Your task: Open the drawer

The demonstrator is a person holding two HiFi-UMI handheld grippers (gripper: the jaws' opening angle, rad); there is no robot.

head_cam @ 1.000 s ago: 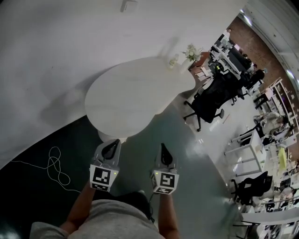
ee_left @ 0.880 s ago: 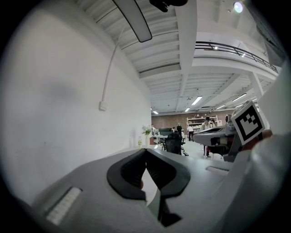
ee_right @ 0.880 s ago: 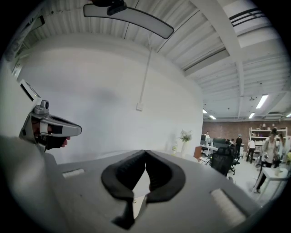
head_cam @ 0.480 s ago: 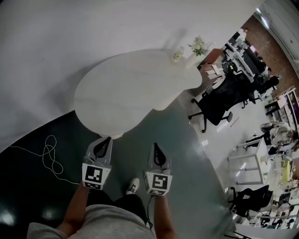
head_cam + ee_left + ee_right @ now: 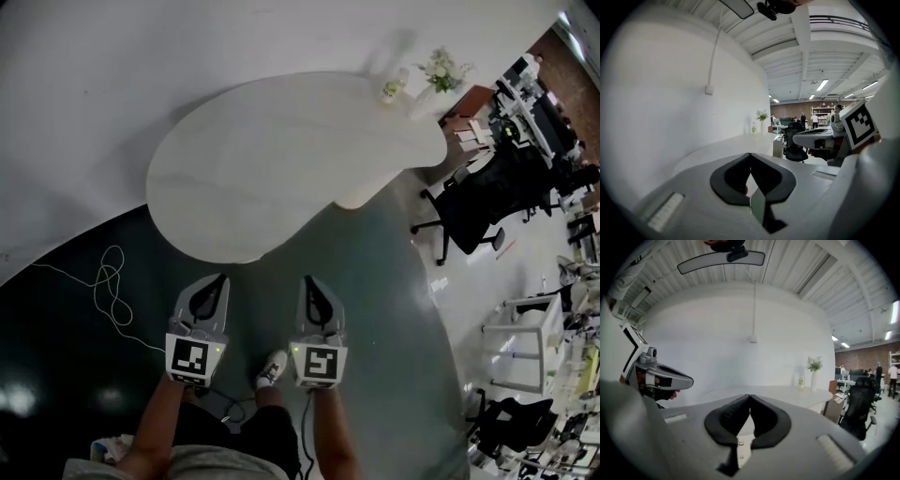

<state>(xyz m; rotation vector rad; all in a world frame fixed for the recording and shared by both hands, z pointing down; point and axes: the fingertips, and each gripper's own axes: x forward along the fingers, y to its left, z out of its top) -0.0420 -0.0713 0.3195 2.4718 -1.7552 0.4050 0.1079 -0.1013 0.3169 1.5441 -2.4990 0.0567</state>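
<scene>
No drawer shows in any view. A white, rounded table [image 5: 281,159] stands against the curved white wall. My left gripper [image 5: 220,277] and right gripper [image 5: 307,279] are held side by side over the dark floor, just short of the table's near edge, both pointing at it. Both are shut with nothing between the pads. In the left gripper view the left gripper's [image 5: 750,154] black pads meet, with the tabletop [image 5: 736,143] beyond. In the right gripper view the right gripper [image 5: 750,396] is shut in the same way before the table [image 5: 778,392].
A small bottle [image 5: 392,90] and a vase of flowers [image 5: 441,70] stand at the table's far right end. A black office chair [image 5: 478,202] is to the right of the table. A white cable [image 5: 103,291] lies looped on the floor at left. My shoe [image 5: 273,367] shows between the grippers.
Both grippers have sunk together, still shut and side by side. The head view has swung, so the table sits more to the right and a shoe now shows below.
</scene>
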